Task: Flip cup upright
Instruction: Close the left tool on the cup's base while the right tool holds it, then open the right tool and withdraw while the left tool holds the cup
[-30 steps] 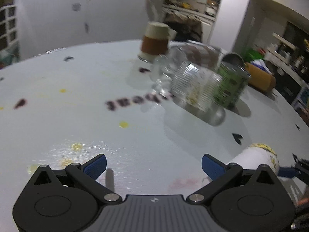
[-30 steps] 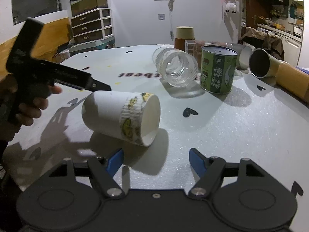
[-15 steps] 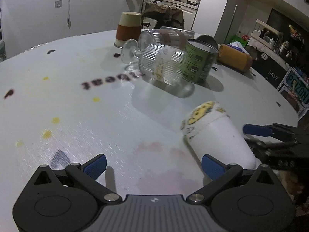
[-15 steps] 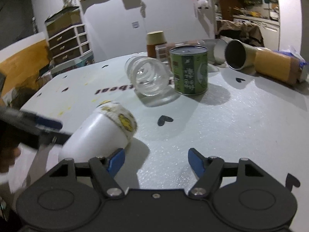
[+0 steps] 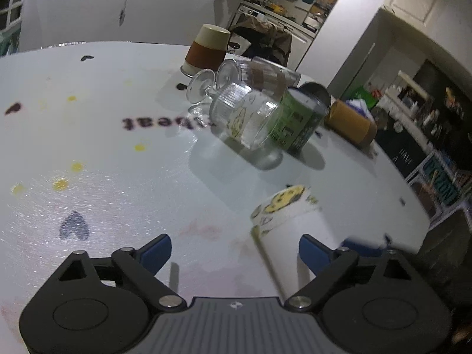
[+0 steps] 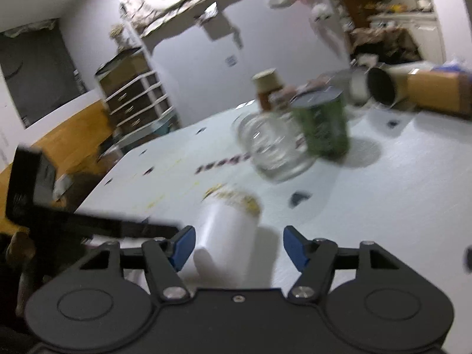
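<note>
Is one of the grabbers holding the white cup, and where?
No. Both are open. The white cup lies between the right gripper fingers, ungripped; the left gripper holds nothing.

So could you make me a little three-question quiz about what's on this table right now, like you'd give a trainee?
1. True or false: the white paper cup is standing upright on the table.
2. Which thing stands upright just behind the glass jar lying on its side?
A. the green can
B. a blue kettle
C. a red bowl
3. Fill in: the right gripper has its jaws ____ with the paper cup between its fingers.

Key:
1. False; it is not upright, its patterned rim end points away from the right gripper.
2. A.
3. Open. The left gripper is open too.
</note>
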Demonstrator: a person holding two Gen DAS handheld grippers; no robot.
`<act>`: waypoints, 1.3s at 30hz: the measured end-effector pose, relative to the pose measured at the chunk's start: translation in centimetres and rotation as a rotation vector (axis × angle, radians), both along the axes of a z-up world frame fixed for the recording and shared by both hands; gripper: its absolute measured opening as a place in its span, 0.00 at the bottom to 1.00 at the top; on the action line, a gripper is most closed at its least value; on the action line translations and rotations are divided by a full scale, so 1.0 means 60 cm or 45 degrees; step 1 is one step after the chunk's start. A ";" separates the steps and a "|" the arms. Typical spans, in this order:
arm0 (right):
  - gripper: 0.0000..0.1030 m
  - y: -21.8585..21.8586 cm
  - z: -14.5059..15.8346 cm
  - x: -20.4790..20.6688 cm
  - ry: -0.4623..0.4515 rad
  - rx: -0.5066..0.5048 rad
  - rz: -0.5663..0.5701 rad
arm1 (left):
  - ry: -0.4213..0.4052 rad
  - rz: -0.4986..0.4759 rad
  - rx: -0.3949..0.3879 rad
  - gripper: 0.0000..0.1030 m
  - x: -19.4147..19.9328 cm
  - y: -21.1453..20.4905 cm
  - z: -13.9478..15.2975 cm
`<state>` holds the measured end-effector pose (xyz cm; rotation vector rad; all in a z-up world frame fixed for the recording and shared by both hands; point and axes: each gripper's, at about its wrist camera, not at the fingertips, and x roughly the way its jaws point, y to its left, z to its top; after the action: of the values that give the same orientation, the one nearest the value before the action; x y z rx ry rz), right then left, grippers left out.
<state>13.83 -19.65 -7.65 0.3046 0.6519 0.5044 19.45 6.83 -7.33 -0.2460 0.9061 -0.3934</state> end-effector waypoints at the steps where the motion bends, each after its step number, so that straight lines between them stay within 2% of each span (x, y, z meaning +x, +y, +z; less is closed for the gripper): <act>1: 0.61 0.005 -0.005 0.001 0.021 0.017 0.021 | 0.012 0.004 -0.022 0.88 0.002 -0.002 0.002; 7: 0.58 0.017 -0.027 0.006 0.108 0.122 0.084 | 0.135 0.054 -0.170 0.88 0.021 -0.014 0.001; 15: 0.57 0.018 -0.031 0.006 0.127 0.138 0.097 | 0.323 0.208 -0.386 0.88 0.046 -0.019 -0.028; 19: 0.57 0.018 -0.030 0.003 0.119 0.128 0.100 | 0.347 0.307 -0.481 0.88 0.046 -0.020 -0.033; 22: 0.57 0.016 -0.030 0.002 0.118 0.128 0.101 | 0.352 0.338 -0.494 0.85 0.047 -0.019 -0.031; 27: 0.57 0.018 -0.029 0.000 0.111 0.115 0.108 | 0.390 0.357 -0.451 0.76 0.051 -0.029 -0.042; 35: 0.57 0.019 -0.028 -0.004 0.103 0.104 0.115 | 0.386 0.410 -0.489 0.63 0.054 -0.018 -0.053; 37: 0.57 0.019 -0.028 -0.004 0.104 0.103 0.115 | 0.331 0.367 -0.454 0.63 0.049 -0.023 -0.045; 39: 0.57 0.020 -0.026 -0.003 0.103 0.097 0.118 | 0.235 0.314 -0.374 0.63 0.040 -0.035 -0.026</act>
<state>13.63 -18.43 -9.22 0.3695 0.7289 0.6094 21.87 4.75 -8.92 -0.6660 0.9838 -0.2765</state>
